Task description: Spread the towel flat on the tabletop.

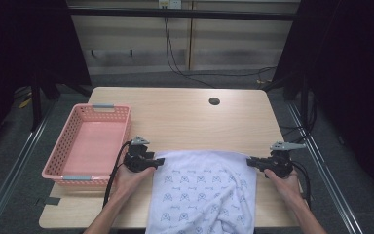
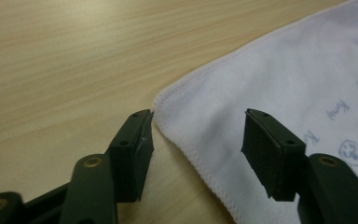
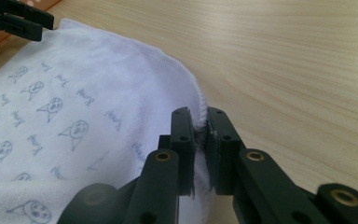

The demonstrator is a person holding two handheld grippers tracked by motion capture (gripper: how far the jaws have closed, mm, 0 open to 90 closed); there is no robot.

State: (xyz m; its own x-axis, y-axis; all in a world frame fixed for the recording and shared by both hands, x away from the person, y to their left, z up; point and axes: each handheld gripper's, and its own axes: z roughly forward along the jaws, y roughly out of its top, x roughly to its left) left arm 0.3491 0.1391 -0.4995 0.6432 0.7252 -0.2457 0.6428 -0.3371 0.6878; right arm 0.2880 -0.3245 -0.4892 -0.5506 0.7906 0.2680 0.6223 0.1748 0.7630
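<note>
A white cloth (image 1: 202,187) printed with small blue figures lies spread on the near part of the wooden table (image 1: 185,117) and hangs over its front edge. My left gripper (image 1: 159,162) stands open at the cloth's far left corner (image 2: 168,100); the corner lies between its jaws, untouched. My right gripper (image 1: 250,162) is shut on the cloth's far right corner (image 3: 200,119), the hem pinched between its pads. In the right gripper view the cloth (image 3: 74,116) stretches away to the left, where the left gripper (image 3: 16,21) shows at the top corner.
A pink plastic basket (image 1: 70,146) stands empty at the table's left edge, close to my left hand. A round cable hole (image 1: 214,101) sits in the far part of the tabletop. Bare wood extends beyond the cloth.
</note>
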